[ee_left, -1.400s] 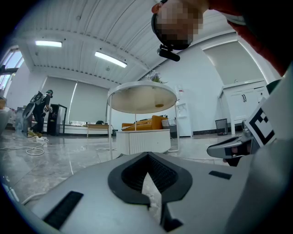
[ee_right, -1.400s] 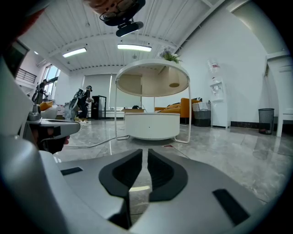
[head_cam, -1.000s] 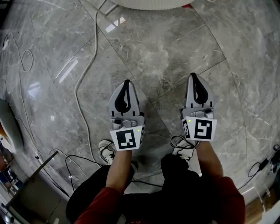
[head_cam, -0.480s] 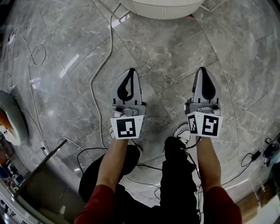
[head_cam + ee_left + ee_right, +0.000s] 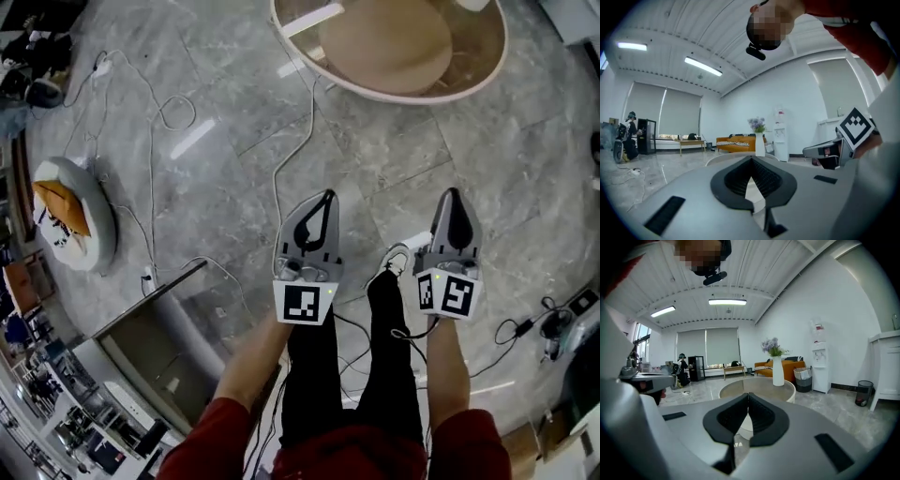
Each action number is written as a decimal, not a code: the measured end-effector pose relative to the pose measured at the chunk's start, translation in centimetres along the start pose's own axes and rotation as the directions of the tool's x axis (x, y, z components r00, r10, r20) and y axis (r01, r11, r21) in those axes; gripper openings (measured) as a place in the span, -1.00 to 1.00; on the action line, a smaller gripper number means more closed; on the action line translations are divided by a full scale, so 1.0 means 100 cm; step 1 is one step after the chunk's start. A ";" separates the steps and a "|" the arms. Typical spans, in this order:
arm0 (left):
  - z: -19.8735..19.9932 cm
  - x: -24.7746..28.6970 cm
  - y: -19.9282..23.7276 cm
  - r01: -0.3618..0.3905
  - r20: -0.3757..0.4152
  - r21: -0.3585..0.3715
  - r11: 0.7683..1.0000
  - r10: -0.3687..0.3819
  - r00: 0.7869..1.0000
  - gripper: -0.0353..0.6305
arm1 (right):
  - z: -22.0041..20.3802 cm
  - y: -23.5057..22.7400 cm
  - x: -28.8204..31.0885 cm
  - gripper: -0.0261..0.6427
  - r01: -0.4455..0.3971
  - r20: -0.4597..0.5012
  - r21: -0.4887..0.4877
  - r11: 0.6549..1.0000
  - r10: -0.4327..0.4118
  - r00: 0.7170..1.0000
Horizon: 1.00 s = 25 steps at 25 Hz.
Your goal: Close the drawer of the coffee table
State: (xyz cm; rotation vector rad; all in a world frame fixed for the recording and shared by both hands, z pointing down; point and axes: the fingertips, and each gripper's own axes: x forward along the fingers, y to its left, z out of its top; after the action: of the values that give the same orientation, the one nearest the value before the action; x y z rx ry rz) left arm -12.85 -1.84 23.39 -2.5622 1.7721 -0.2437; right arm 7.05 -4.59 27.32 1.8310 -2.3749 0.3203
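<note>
The round coffee table (image 5: 389, 92) with a white rim and tan top lies at the top of the head view, a few floor tiles ahead of me. No drawer shows on it in any view. My left gripper (image 5: 327, 195) and right gripper (image 5: 454, 192) are held side by side above the marble floor, pointing at the table. Both are shut with nothing between the jaws. In the right gripper view the table (image 5: 787, 389) stands straight ahead beyond the closed tips (image 5: 748, 395), with a white vase of flowers (image 5: 778, 371) on it. The left gripper (image 5: 751, 159) view shows the vase (image 5: 760, 143) too.
White cables (image 5: 281, 169) trail across the floor toward the table. A round white cushion with an orange item (image 5: 75, 220) lies left, a grey box (image 5: 159, 347) lower left. Beyond the table are an orange sofa (image 5: 790, 366), a water dispenser (image 5: 819, 366), a bin (image 5: 863, 392) and a person (image 5: 628, 136).
Both grippers have risen together well above the floor and stay shut. The head view now takes in more of the room, and the table top has come into sight.
</note>
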 end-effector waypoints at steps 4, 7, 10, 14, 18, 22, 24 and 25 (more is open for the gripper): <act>0.112 -0.022 0.018 -0.052 -0.014 -0.053 0.997 0.051 0.999 -0.86 | 0.107 0.018 -0.027 -0.86 -0.067 -0.027 -0.010 0.998 0.067 0.997; 0.185 -0.054 0.026 -0.070 -0.062 -0.142 0.987 0.062 0.996 -0.86 | 0.188 0.032 -0.068 -0.86 -0.089 -0.028 0.028 0.996 0.090 0.996; 0.247 -0.074 0.032 -0.071 -0.059 -0.180 0.981 0.061 0.996 -0.86 | 0.261 0.045 -0.095 -0.86 -0.098 0.014 0.008 0.995 0.098 0.995; 0.302 -0.091 0.047 -0.084 -0.024 -0.133 0.987 0.082 0.996 -0.86 | 0.331 0.059 -0.109 -0.86 -0.101 0.090 -0.024 0.995 0.103 0.991; 0.341 -0.090 0.071 -0.116 0.036 -0.095 0.989 0.120 0.992 -0.86 | 0.395 0.053 -0.110 -0.85 -0.075 0.193 -0.045 0.996 0.082 0.978; 0.369 -0.093 0.092 -0.103 0.035 -0.069 0.992 0.105 0.994 -0.86 | 0.435 0.057 -0.112 -0.85 -0.059 0.254 -0.094 0.994 0.082 0.964; 0.377 -0.093 0.104 -0.106 0.023 -0.054 0.993 0.108 0.994 -0.86 | 0.448 0.061 -0.114 -0.85 -0.061 0.271 -0.103 0.993 0.087 0.959; 0.382 -0.092 0.110 -0.118 0.034 -0.052 0.992 0.120 0.992 -0.86 | 0.453 0.061 -0.115 -0.86 -0.063 0.273 -0.101 0.993 0.088 0.958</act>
State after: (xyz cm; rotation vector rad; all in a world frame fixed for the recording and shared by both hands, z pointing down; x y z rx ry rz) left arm -21.02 -0.07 -16.58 -2.4638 1.9332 -0.1511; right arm 5.42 -3.28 -19.76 1.8538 -2.5960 -0.0430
